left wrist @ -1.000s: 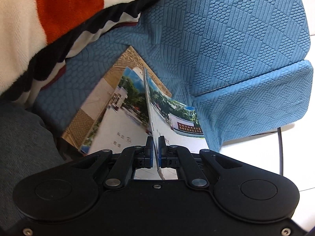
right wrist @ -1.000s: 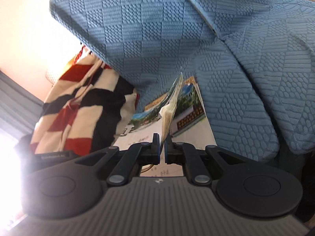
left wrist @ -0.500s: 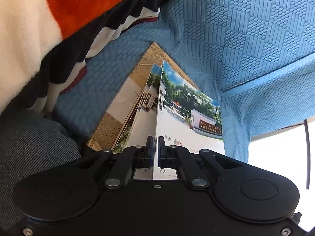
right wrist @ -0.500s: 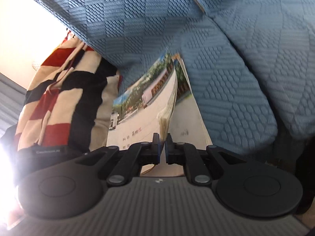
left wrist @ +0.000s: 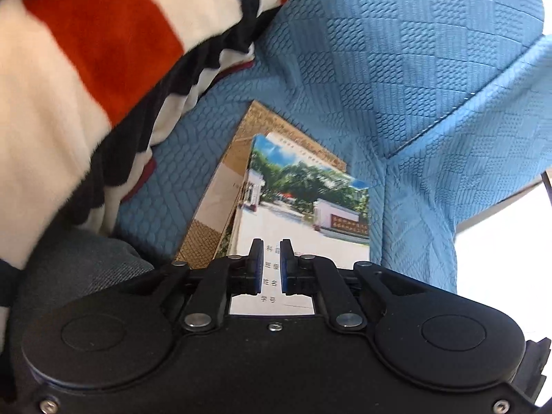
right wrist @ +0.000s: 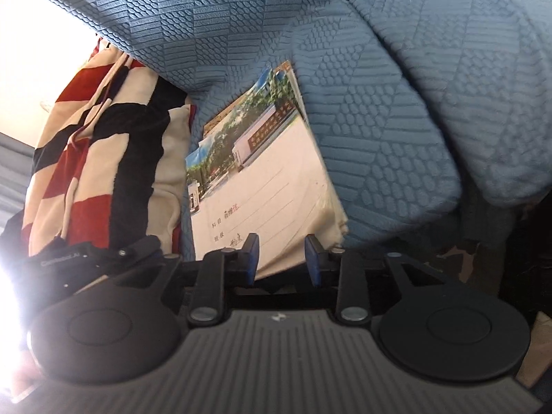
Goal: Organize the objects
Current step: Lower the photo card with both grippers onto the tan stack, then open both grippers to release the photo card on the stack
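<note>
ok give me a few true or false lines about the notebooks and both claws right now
1. The right claw is open. True.
2. The left claw is clamped on a notebook. False: its jaws stand apart with a gap, gripping nothing.
3. The top notebook lies on the blue sofa cover, its cover showing trees and a gate. True.
4. The striped blanket is draped over the notebooks. False: it sits beside them, apart from the stack.
5. A brown patterned notebook lies under the photo-cover one. True.
</note>
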`<state>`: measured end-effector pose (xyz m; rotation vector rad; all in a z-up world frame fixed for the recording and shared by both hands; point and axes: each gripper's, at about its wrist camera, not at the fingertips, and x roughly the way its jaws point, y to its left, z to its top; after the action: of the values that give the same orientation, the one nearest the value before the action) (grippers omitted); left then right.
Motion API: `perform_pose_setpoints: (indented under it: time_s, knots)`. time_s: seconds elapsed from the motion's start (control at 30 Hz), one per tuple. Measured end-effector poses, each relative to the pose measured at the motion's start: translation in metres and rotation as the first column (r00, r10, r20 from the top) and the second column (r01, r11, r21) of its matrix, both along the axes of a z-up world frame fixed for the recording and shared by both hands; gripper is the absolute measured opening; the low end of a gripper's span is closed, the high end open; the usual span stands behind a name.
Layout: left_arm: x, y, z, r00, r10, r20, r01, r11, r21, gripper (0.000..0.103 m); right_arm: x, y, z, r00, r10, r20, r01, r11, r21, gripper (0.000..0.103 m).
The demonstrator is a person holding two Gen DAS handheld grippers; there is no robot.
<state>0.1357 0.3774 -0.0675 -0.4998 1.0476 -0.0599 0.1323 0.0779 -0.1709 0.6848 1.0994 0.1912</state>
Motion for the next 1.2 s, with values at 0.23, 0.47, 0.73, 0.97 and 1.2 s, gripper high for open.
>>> perform_pose_setpoints:
  time_s: [0.23, 0.47, 0.73, 0.97, 1.2]
  knots:
    - [-0.015, -0.016, 0.056, 0.995, -0.048, 0.087, 0.043, 0.997, 0.065, 0.010, -0.004, -0.018, 0.062, 0.990, 0.030, 0.140, -0.017, 0.996, -0.093, 0.033]
    - [-0.035, -0.038, 0.112, 0.980, -0.105, 0.171, 0.080, 0.986, 0.149, 0.015, -0.016, -0.026, 0.139, 0.928, 0.119, 0.353, -0.060, 0.983, -0.173, 0.033]
    - [-0.056, -0.056, 0.149, 0.960, -0.139, 0.241, 0.090, 0.975, 0.204, 0.035, -0.039, -0.024, 0.183, 0.870, 0.203, 0.450, -0.087, 0.960, -0.267, 0.033]
    - [-0.075, -0.062, 0.156, 0.950, -0.166, 0.265, 0.101, 0.965, 0.243, 0.047, -0.058, -0.029, 0.186, 0.863, 0.236, 0.446, -0.088, 0.941, -0.327, 0.033]
    - [-0.100, -0.064, 0.153, 0.948, -0.180, 0.263, 0.109, 0.959, 0.263, 0.088, -0.076, -0.033, 0.179, 0.864, 0.256, 0.434, -0.085, 0.923, -0.375, 0.043]
